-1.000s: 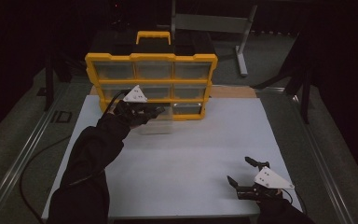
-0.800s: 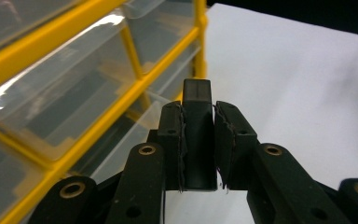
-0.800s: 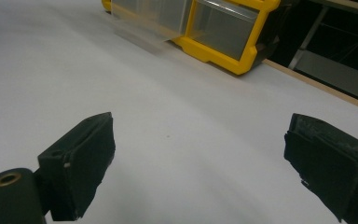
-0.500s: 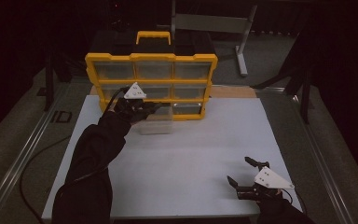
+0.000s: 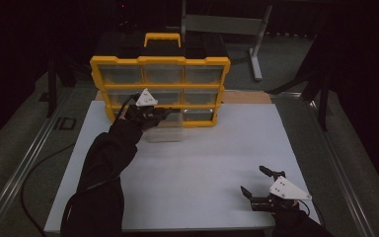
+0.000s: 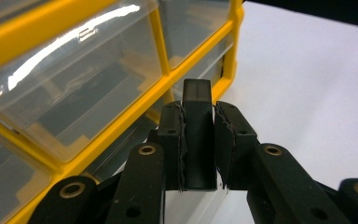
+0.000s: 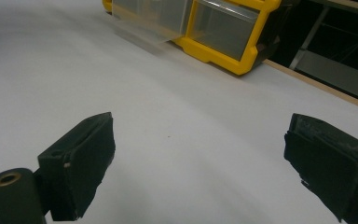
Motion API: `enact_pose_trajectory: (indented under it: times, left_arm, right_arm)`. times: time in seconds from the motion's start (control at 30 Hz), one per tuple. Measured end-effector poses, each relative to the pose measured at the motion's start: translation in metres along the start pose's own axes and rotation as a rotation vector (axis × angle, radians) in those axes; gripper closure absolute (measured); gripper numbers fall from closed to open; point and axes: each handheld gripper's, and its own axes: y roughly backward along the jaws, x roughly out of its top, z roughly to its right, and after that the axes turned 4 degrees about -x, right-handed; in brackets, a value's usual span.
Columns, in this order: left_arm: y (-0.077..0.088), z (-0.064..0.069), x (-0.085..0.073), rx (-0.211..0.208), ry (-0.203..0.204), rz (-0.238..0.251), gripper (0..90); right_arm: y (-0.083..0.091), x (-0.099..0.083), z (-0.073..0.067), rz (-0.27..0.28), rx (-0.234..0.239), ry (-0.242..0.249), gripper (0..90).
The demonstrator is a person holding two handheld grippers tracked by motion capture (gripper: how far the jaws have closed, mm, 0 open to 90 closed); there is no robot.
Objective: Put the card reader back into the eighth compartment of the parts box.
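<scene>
gripping dark block (image 6: 198, 135) between pads, left gripper (image 5: 150, 114) extended on outstretched arm, just before yellow drawer cabinet (image 5: 160, 61), above pulled-out clear drawer (image 5: 164, 132). resting low, well apart from cabinet, right gripper (image 5: 261, 183), jaws spread wide, nothing between.

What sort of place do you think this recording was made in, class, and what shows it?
Probably a lab or workshop test bench: a white table under dark surroundings, a yellow parts organiser with clear drawers, and a metal stand behind it.

Yellow-framed organizer (image 5: 160, 61) with clear drawers, white table (image 5: 202, 163), black claws.
</scene>
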Motion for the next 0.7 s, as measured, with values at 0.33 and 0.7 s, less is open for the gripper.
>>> enact_pose_trajectory:
  times: [0.33, 0.7]
  left_arm:
    - [-0.01, -0.004, -0.007, 0.017, 0.024, -0.003, 74.1]
    - [-0.02, -0.004, -0.015, 0.026, 0.029, -0.014, 74.0]
  right_arm:
    - [0.0, 0.0, 0.0, -0.001, 0.003, 0.009, 8.3]
    - [0.0, 0.0, 0.0, -0.002, 0.004, -0.002, 8.3]
